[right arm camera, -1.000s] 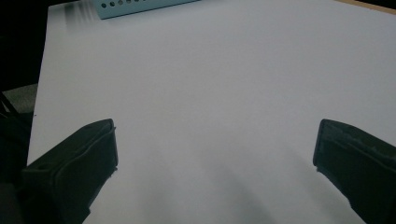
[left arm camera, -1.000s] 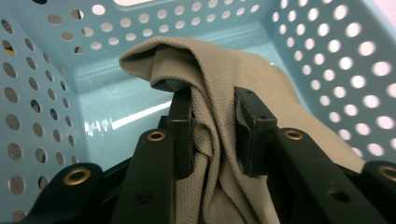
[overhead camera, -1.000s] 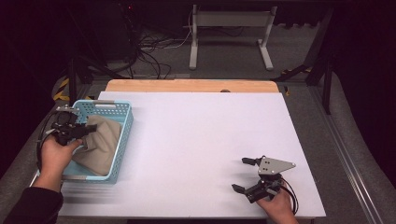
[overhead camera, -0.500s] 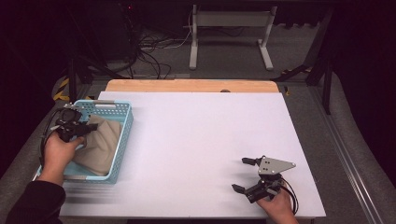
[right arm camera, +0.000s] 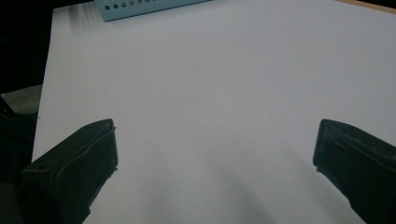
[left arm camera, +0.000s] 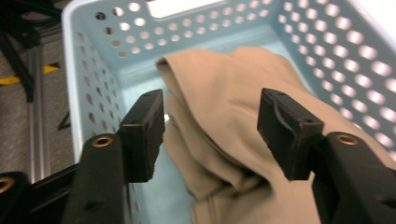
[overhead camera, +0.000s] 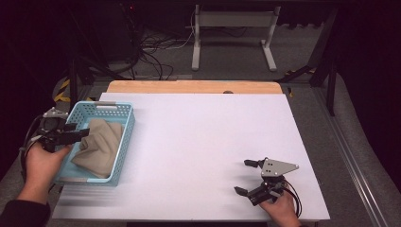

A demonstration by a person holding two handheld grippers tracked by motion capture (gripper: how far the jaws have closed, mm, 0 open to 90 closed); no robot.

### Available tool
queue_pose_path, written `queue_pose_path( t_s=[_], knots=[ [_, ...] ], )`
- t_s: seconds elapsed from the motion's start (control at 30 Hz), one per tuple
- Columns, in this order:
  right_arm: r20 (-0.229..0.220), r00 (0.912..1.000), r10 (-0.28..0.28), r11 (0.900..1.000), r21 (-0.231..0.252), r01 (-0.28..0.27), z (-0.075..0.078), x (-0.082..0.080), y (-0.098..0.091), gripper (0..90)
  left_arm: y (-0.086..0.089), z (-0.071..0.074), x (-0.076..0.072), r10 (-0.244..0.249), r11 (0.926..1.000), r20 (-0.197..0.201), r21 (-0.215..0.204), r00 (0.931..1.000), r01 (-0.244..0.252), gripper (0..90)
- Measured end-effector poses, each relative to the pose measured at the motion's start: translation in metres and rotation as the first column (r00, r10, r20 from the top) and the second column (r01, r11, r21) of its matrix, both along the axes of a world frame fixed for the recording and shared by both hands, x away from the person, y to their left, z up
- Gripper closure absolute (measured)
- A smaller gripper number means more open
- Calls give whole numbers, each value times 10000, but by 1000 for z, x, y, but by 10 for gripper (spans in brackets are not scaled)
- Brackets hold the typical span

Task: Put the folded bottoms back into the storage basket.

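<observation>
My left gripper (left arm camera: 210, 126) has just been opening above the tan cloth (overhead camera: 99, 146), leaving it loose in the blue basket (overhead camera: 124, 137); my right gripper (overhead camera: 249, 177) rests spread wide on the near-right table (overhead camera: 198, 142), out of the way.

No legible txt, seemingly.
</observation>
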State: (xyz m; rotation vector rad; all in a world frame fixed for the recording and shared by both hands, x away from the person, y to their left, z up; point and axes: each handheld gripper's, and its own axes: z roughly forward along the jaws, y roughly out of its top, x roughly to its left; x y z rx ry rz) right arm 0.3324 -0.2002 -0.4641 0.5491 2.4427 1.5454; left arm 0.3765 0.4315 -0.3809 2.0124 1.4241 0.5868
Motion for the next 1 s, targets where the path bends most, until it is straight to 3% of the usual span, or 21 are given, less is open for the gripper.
queue_pose_path(
  t_s=[0.17, 0.3, 0.37, 0.43, 0.47, 0.63, 0.73, 0.9, 1.0],
  knots=[
    [-26, 10000, 21, 10000, -28, -21, 0, 1, 1, 4, -3, -1, -13, -733, 9970, -409, -295, 9965, 721, 636],
    [-44, 10000, 1, 10000, -32, -1, 0, 1, 1, 4, -13, -9, -15, -1183, 9927, -891, 108, 9890, 1197, 812],
    [-56, 10000, -7, 10000, -5, 7, 0, 1, 0, 4, -17, -13, -13, -1374, 9896, -1173, 276, 9835, 1415, 849],
    [-63, 10000, -10, 10000, -14, 10, 0, 2, 0, 4, -20, -16, -11, -1419, 9882, -1351, 379, 9806, 1482, 870],
    [-64, 10000, -14, 10000, -2, 14, 0, 1, 0, 4, -22, -20, -8, -1537, 9846, -1668, 567, 9739, 1651, 878],
    [-74, 10000, -9, 10000, 7, 9, 0, 2, 0, 4, -33, -28, -1, -1563, 9734, -2441, 1265, 9571, 1912, 891],
    [-93, 10000, -9, 10000, 19, 9, 0, 2, 0, 4, -34, -29, 1, -1672, 9710, -2552, 1248, 9523, 2039, 891],
    [-119, 9999, 45, 10000, -31, -45, -1, 2, 0, 4, -38, -34, 8, -1511, 9666, -3368, 1467, 9294, 2103, 891],
    [-121, 9999, 45, 10000, -33, -45, -1, 1, 0, 4, -37, -36, 11, -1345, 9693, -3592, 1461, 9235, 1979, 891]
  ],
)
